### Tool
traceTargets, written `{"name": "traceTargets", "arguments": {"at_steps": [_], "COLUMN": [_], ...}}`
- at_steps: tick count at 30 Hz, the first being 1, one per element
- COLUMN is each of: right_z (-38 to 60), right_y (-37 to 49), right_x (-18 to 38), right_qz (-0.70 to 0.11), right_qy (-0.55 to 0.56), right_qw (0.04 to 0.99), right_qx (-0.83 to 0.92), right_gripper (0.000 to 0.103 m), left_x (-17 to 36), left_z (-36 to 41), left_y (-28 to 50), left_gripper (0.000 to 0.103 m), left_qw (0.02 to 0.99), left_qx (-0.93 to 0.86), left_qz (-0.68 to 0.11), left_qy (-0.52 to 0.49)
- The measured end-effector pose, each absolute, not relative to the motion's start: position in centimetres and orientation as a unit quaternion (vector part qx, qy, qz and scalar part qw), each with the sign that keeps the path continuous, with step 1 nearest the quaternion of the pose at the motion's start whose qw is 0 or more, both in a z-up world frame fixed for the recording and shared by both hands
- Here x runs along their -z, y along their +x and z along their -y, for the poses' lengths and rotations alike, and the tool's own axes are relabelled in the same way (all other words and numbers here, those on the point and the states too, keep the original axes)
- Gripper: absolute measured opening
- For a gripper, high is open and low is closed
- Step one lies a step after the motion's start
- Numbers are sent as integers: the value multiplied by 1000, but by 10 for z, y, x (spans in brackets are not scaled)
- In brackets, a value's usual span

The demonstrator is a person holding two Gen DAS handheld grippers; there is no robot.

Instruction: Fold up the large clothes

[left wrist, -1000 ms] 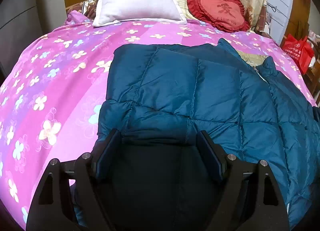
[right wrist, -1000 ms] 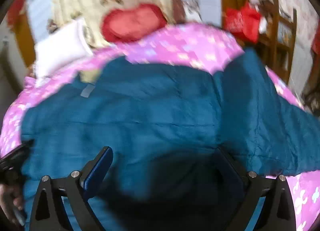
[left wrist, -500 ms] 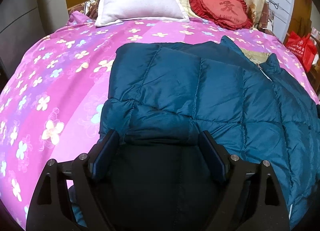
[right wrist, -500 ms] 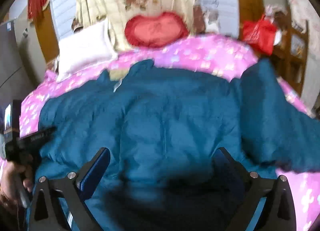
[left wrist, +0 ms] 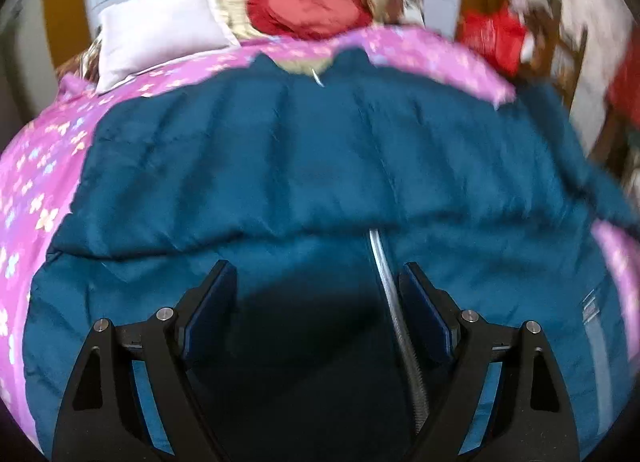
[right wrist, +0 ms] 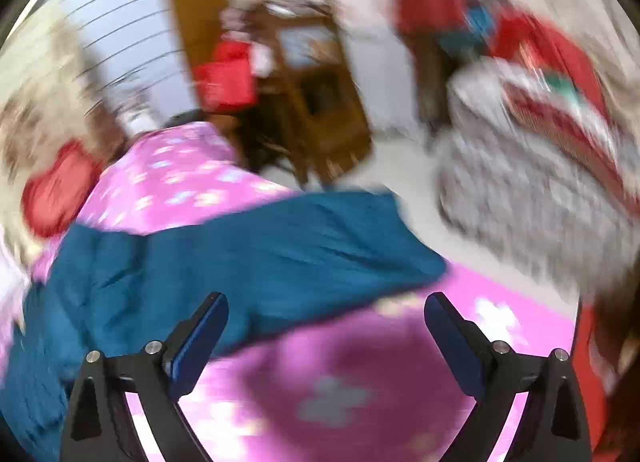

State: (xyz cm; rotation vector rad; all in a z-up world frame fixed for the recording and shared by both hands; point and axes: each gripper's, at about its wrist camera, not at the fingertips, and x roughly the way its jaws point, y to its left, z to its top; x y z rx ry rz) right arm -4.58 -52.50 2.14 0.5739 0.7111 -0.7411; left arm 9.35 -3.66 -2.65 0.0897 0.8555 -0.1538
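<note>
A large teal quilted jacket (left wrist: 304, 166) lies spread on a bed with a pink flowered cover (left wrist: 36, 166). In the left wrist view its near part is folded over, and a silver zipper (left wrist: 394, 302) runs toward my left gripper (left wrist: 316, 282), which is open just above the jacket's near edge. In the blurred right wrist view one teal sleeve (right wrist: 280, 246) stretches right across the pink cover (right wrist: 360, 382). My right gripper (right wrist: 326, 314) is open and empty above the cover, just in front of the sleeve.
A white pillow (left wrist: 160, 34) and a red heart cushion (left wrist: 308, 6) lie at the head of the bed. A red bag (left wrist: 496, 38) and wooden furniture (right wrist: 316, 102) stand beyond the bed's right side, with a grey patterned bundle (right wrist: 532, 182) on the floor.
The left gripper has moved right to the jacket's middle, over the zipper. The right gripper has swung right, off the jacket body to the sleeve and bed edge. Both stay open.
</note>
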Motion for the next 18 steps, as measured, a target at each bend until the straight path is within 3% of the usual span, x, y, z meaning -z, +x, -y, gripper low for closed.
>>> {"name": "traceTargets", "arguments": {"at_steps": [4,8,15,16,17,18], "right_z": [554,549,574,575,574,574], "right_y": [-66,-33,16,17,18,21], "right_x": [-2,-3,24,23,24,27], "right_qz": [-329,-353,-334,-332,-324,-331], "right_qy": [379,346,308,306,306,314], "right_qw": [811,819,830,831,835,840], "right_qx": [301,290,323,326,323,294], "right_gripper": [98,103,103,91,39,23], "left_x": [28,29,29,30,30,30], "left_z": [36,33,33,33,33,33], "left_y": [94,98,98,99,99,99], "left_gripper": [85,86,86,86,86,86], "left_qw": [905,903,902,901,901,901], "left_qx": [75,79,82,82,82,82], "left_qz": [-417,-422,-424,-425,-425,-425], "left_qy": [39,25,18,17,16,14]}}
